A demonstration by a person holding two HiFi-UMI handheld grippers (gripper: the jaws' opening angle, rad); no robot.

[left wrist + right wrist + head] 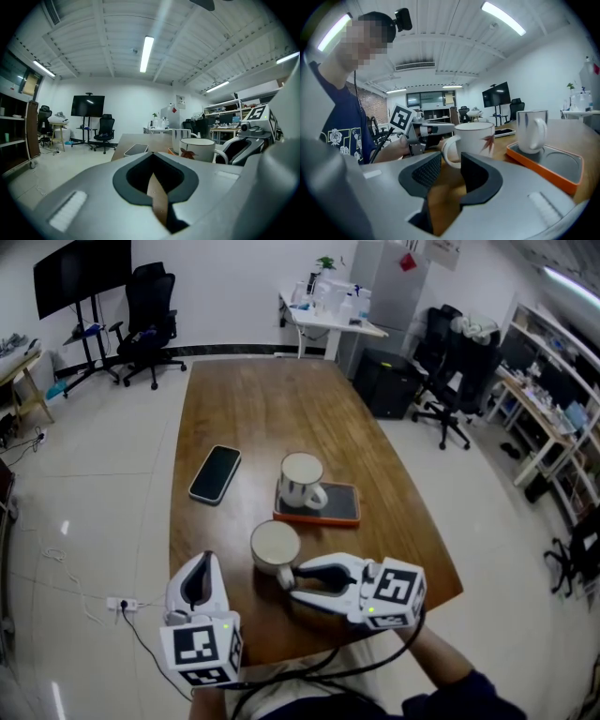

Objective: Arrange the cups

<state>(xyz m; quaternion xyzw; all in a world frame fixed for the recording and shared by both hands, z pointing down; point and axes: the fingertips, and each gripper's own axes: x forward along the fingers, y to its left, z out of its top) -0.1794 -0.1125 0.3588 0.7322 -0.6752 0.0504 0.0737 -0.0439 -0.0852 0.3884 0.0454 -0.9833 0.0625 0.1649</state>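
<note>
Far cup (302, 482) on tray (342, 505), near cup (275, 547) before it, phone (216, 473) left

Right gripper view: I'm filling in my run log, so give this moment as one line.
left gripper: shut, empty | right gripper: open, at handle of near mug | other mug: on orange tray

striped cup (180, 134) mostly hidden behind leaf cup (199, 151), person's arm (445, 662) cut off below

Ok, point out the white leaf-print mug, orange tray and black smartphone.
white leaf-print mug (473, 138): right gripper view, side wall
orange tray (342, 502): head view, bare right part
black smartphone (216, 473): head view, screen
</note>
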